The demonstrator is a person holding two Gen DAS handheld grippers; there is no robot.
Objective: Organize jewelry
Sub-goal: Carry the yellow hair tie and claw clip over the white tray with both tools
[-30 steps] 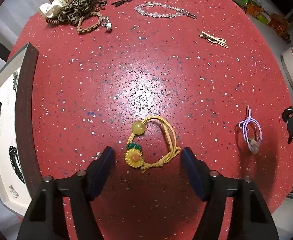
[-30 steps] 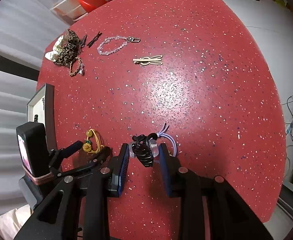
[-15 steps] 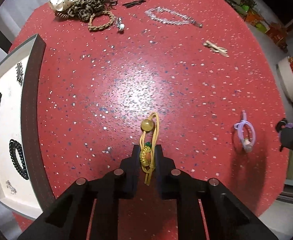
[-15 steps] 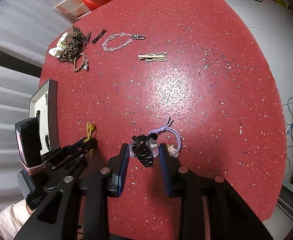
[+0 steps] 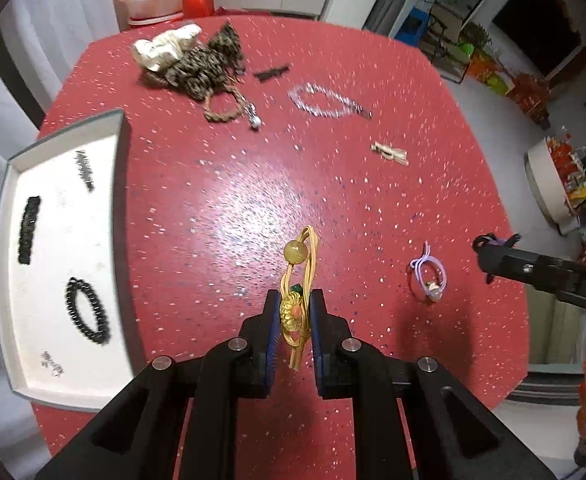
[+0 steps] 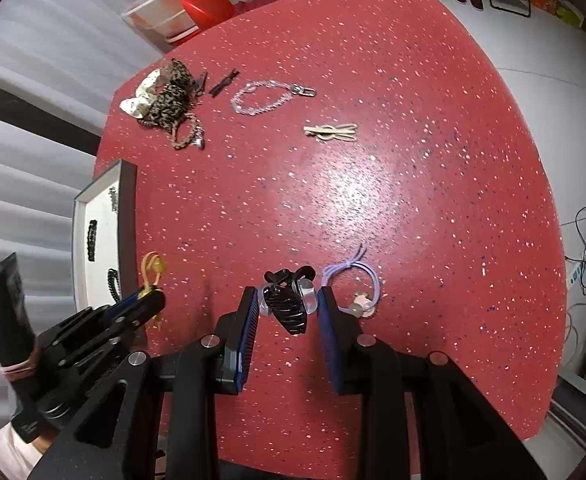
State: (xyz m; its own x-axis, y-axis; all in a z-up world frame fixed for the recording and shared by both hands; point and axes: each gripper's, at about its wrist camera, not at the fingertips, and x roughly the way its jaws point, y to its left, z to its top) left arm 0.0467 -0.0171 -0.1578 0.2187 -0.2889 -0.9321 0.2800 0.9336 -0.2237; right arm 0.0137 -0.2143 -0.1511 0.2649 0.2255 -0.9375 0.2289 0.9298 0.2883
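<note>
Whereas a second ago the left hand-held gripper [image 5: 295, 312] stood spread wide around the yellow hair tie [image 5: 298, 276] lying flat on the counter [image 5: 221, 208], its jaws are now closed on the tie's sunflower charm. The loop and amber bead stick out ahead of the jaws and the cord ends hang below them. Half a second ago the pinch had already closed low over the counter; now the view has pulled up and tilted, and the background is motion-blurred, so the tie appears lifted clear of the surface. The white tray [image 5: 9, 280] at the left counter edge shows more fully than before, with a black coil tie [image 5: 87, 316] and dark clips inside.

Right hand-held gripper [image 6: 289, 306]: unchanged across all three moments, clamped on a black claw clip [image 6: 287, 300], held above the counter just beside the lilac hair tie [image 6: 353, 280], which stays on the surface.

Judgement: pick of the yellow tie is complete; the carry to the tray is the step in hand. Bracelets, scrunchies and clips at the far edge remain unsorted.
</note>
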